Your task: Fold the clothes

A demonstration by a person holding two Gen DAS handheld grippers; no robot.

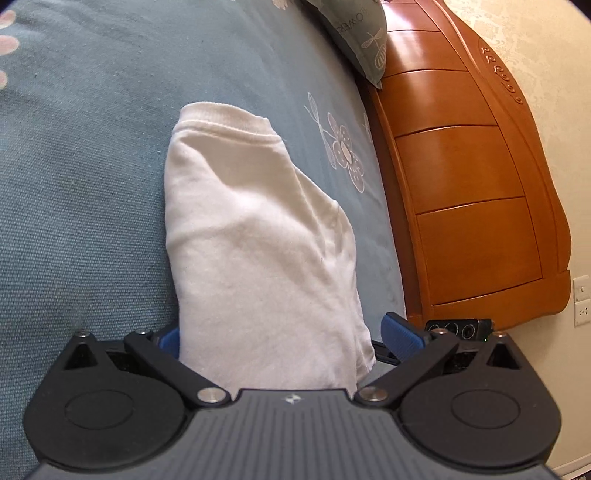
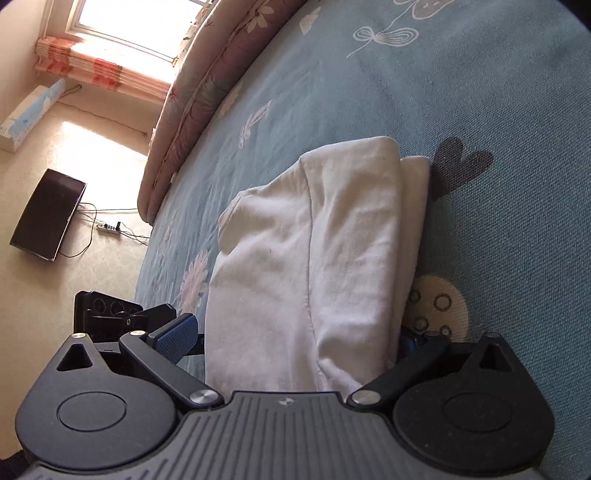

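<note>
Left gripper (image 1: 284, 338): black body nearest the lens, blue-padded fingers (image 1: 400, 338) spread wide, one on each side of the near end of the garment; the left pad is mostly hidden behind the cloth. Whether the pads touch the fabric cannot be told.

Right gripper (image 2: 291, 338): same build, fingers (image 2: 176, 336) likewise wide apart, straddling the near end of the garment; the right pad is nearly hidden by the cloth. The other gripper's body shows just beyond its left finger.

White shirt (image 1: 255, 236): folded into a narrow bundle, lying on the bedspread and running from between the fingers away toward the far side. Ribbed collar at the far end in the left wrist view. In the right wrist view (image 2: 314, 236) a seam runs along its length and a second layer shows at its right edge.

Bedspread (image 1: 81, 177): blue-grey, woven, with white floral line patterns; lies under the shirt.

Pillow (image 1: 354, 33): grey-green, printed, at the far right, against the headboard.

Headboard (image 1: 465, 177): orange-brown wood, panelled, right of the bed.

Quilt (image 2: 199, 92): pinkish, floral, rolled along the bed's far left edge.

Television (image 2: 48, 214): dark screen on the wall, far left, cables trailing beside it.
</note>
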